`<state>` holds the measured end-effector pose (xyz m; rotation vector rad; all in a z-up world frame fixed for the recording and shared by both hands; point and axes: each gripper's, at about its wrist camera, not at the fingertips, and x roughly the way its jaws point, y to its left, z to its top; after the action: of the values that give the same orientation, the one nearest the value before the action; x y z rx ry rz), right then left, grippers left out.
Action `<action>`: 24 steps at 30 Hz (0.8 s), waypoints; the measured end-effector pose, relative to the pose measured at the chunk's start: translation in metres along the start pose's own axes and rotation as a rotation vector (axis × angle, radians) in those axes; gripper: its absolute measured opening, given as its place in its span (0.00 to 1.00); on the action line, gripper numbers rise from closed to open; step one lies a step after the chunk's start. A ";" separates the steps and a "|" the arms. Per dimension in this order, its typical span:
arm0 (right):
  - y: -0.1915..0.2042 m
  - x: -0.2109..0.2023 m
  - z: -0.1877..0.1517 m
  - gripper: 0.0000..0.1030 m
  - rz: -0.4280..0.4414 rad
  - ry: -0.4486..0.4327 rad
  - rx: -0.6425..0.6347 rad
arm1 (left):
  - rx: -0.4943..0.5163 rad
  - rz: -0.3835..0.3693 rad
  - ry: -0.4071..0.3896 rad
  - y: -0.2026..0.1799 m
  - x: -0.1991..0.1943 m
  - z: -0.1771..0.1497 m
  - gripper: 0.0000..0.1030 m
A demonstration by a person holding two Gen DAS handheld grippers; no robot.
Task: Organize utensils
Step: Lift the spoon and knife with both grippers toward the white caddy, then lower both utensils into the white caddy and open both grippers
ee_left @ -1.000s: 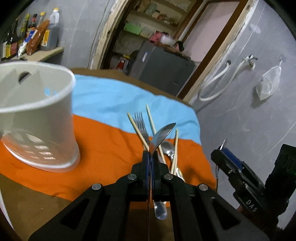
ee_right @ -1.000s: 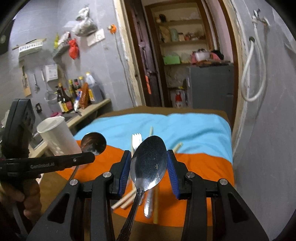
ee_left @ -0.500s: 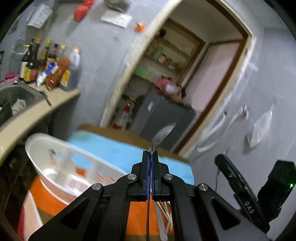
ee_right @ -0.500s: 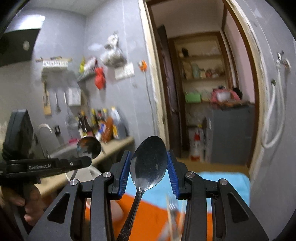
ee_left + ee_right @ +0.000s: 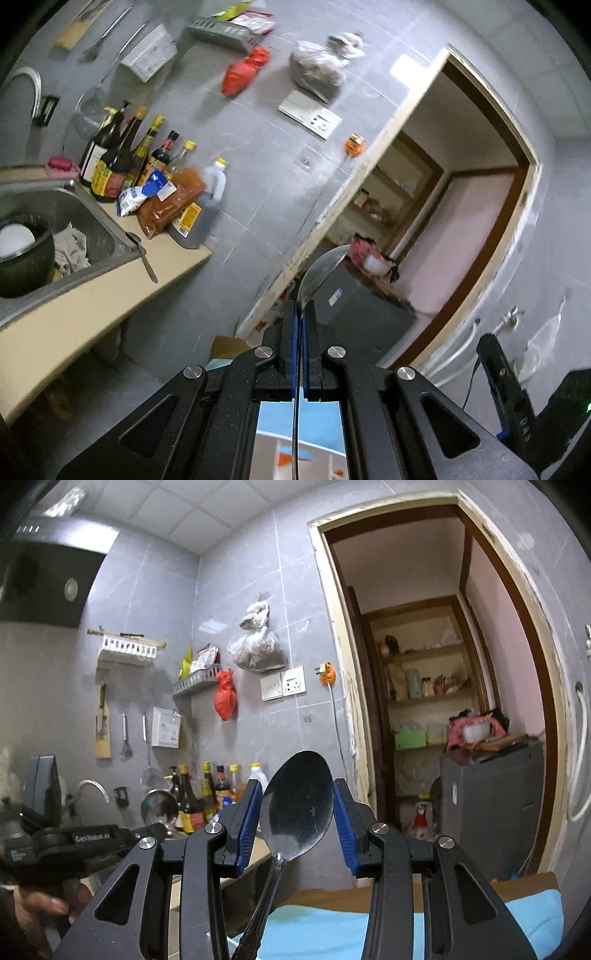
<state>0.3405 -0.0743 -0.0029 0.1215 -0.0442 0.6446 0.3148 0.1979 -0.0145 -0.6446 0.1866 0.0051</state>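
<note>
Through the left wrist camera, your left gripper [image 5: 300,314] is clamped fully shut on a spoon [image 5: 320,273] held edge-on. The bowl juts forward past the fingertips and the handle runs back down between the arms. Ahead of it are only wall and doorway; the sink [image 5: 70,221] and a row of bottles [image 5: 122,162] sit off to its left. Below and behind the fingers you glimpse a strip of blue and orange cloth [image 5: 280,421]. The utensil holder cannot be made out with any certainty here, so tip the gripper back down until you can see the rim before lowering. Keep the thin edge lined up with the compartment, and let go only once the handle is well inside.

Through the right wrist camera, your right gripper [image 5: 297,825] is partly open, its blue pads [image 5: 245,821] pressing either side of a second spoon [image 5: 297,808]. The bowl faces you, with the handle hanging down and to the left. That grip on a curved bowl looks liable to slip, so move slowly. The blue cloth [image 5: 524,908] lies below the fingers. To its left, a hand [image 5: 44,904] holds the left gripper [image 5: 153,836], which carries the first spoon [image 5: 159,809]. Lower one spoon at a time so the two do not collide.

The left gripper's arm reads "GenRobot.AI". In the left view, the right gripper's side [image 5: 524,417] shows "DAS". The bottle labels are too blurred to read.
</note>
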 end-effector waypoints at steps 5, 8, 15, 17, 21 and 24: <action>0.008 0.011 -0.027 0.35 -0.026 -0.009 -0.044 | -0.039 -0.027 -0.025 0.017 0.007 -0.009 0.00; 0.012 0.012 -0.043 0.35 -0.035 0.006 -0.069 | -0.018 -0.033 -0.037 0.018 0.009 -0.019 0.00; 0.021 0.009 -0.074 0.36 -0.040 0.038 -0.145 | 0.097 0.002 -0.033 0.015 0.010 -0.053 0.00; 0.025 0.007 -0.080 0.36 -0.043 0.039 -0.169 | 0.117 0.014 -0.028 0.015 0.009 -0.062 0.00; 0.032 0.007 -0.089 0.36 -0.041 0.049 -0.199 | 0.169 0.020 -0.032 0.011 0.003 -0.071 0.00; 0.033 0.007 -0.091 0.36 -0.035 0.063 -0.198 | 0.190 0.027 -0.014 0.009 0.001 -0.074 0.00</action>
<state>0.3266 -0.0328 -0.0896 -0.0891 -0.0451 0.6051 0.3021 0.1610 -0.0782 -0.4521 0.1794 0.0175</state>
